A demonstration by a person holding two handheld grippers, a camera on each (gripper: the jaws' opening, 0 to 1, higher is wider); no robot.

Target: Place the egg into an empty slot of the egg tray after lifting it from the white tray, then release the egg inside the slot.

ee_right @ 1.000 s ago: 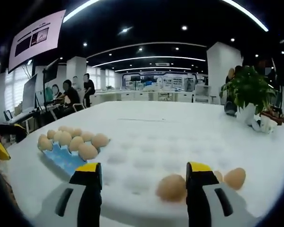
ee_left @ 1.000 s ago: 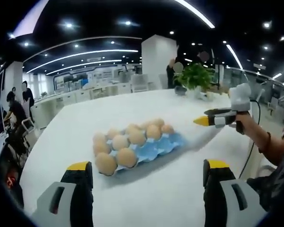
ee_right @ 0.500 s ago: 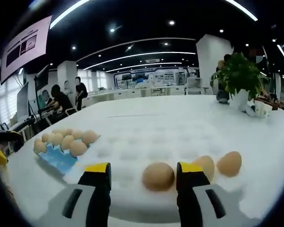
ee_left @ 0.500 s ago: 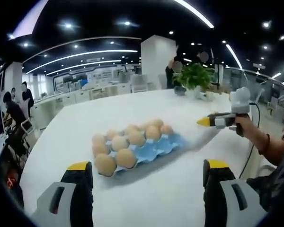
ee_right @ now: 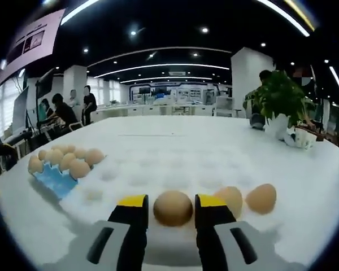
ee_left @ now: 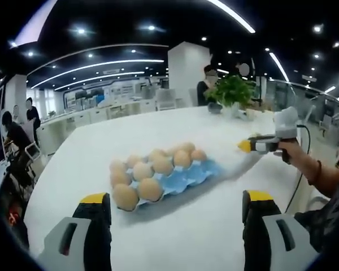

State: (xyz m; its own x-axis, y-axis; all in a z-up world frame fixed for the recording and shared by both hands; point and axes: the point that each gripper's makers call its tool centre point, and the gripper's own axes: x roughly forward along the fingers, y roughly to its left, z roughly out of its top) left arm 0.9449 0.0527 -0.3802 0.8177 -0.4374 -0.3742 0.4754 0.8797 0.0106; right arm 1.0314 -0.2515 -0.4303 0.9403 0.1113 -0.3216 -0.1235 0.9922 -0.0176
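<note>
At the bottom centre of the right gripper view our right gripper [ee_right: 170,204] brackets the brown egg [ee_right: 173,208] on the white dimpled tray [ee_right: 175,169], not visibly clamped, so we squeeze next, then lift toward the blue egg tray [ee_right: 55,179].

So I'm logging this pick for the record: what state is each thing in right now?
Right tool: jaws either side of an egg, contact unclear.
Egg between the jaws: sitting on the white tray.
Two other eggs: loose on the white tray.
Blue egg tray: mostly full, some slots empty.
Left tool: open, holding nothing.
</note>
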